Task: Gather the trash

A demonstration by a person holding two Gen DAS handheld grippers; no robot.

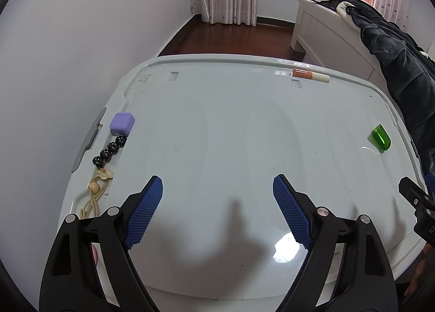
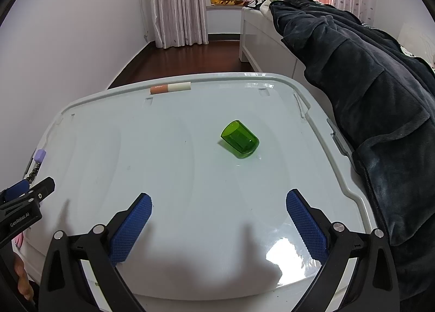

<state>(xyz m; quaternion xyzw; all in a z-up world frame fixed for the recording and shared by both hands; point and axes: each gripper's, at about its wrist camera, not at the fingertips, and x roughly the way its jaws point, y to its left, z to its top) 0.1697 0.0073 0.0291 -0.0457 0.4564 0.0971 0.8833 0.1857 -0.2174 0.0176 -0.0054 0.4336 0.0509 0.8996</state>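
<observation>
A green translucent cap (image 2: 239, 139) lies on its side on the white plastic lid (image 2: 176, 176); it also shows at the right edge in the left wrist view (image 1: 380, 138). An orange-and-cream tube (image 2: 170, 87) lies at the lid's far rim, also seen in the left wrist view (image 1: 310, 75). A purple case (image 1: 122, 123), a black bead string (image 1: 108, 150) and a beige hair tie (image 1: 95, 195) lie along the left edge. My left gripper (image 1: 217, 189) is open and empty above the lid's near part. My right gripper (image 2: 218, 206) is open and empty, the cap a little beyond it.
A bed with a dark fleece blanket (image 2: 367, 94) stands close on the right of the lid. A white wall (image 1: 68, 53) is on the left. Dark wood floor (image 1: 231, 37) and curtains (image 2: 176, 2) lie beyond the far rim.
</observation>
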